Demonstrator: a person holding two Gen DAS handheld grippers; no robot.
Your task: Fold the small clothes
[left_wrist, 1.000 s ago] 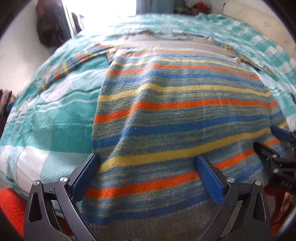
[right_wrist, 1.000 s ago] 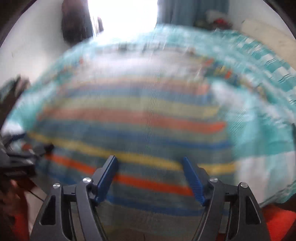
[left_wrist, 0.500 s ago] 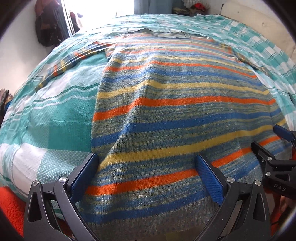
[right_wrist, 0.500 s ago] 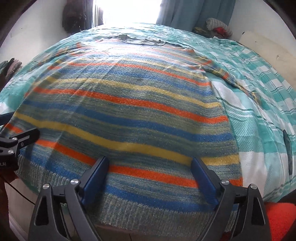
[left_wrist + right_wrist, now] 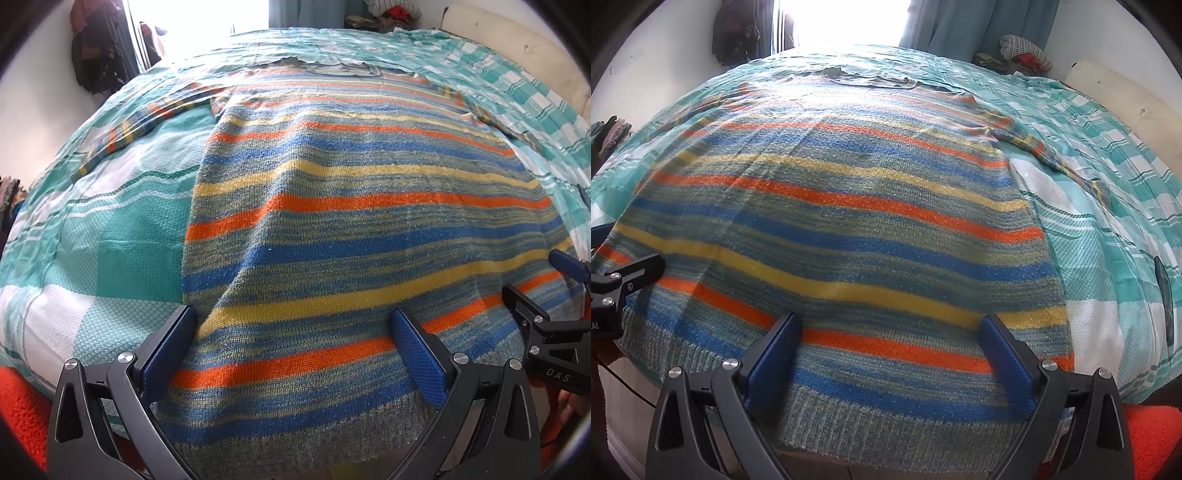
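A knitted sweater (image 5: 351, 229) with orange, blue, yellow and grey-green stripes lies flat on the bed, hem toward me, sleeves spread out to both sides. It also shows in the right wrist view (image 5: 842, 229). My left gripper (image 5: 295, 350) is open and empty, its jaws spread over the hem's left part. My right gripper (image 5: 890, 358) is open and empty over the hem's right part. The right gripper also shows at the right edge of the left wrist view (image 5: 546, 314). The left gripper shows at the left edge of the right wrist view (image 5: 617, 284).
The bed has a teal and white checked cover (image 5: 110, 229), which also shows in the right wrist view (image 5: 1108, 258). An orange fleecy cloth (image 5: 22, 406) lies below the bed's front edge. Clothes hang at the far left wall (image 5: 96, 62). A bright window is behind the bed.
Both grippers have drawn back a little toward the hem and steadied. The right wrist view was blurred and is now sharp. The sweater has not moved.
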